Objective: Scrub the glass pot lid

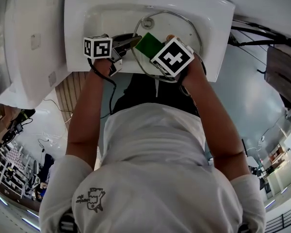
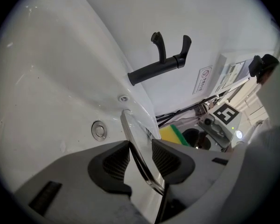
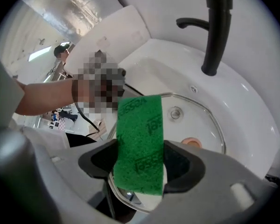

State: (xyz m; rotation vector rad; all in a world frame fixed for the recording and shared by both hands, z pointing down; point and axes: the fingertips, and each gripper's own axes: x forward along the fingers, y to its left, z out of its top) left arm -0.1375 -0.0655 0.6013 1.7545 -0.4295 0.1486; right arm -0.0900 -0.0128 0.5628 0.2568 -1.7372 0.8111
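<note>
Sink basin holds the glass lid, tilted up on edge. Left gripper clamps the lid's rim; right gripper pinches a green sponge just over the glass.

a white sink with a black tap behind, a drain in its basin, the glass lid tilted inside.

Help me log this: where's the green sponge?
Head view, top centre: the sponge is clamped in the right gripper, by the glass lid, over the sink.
</note>
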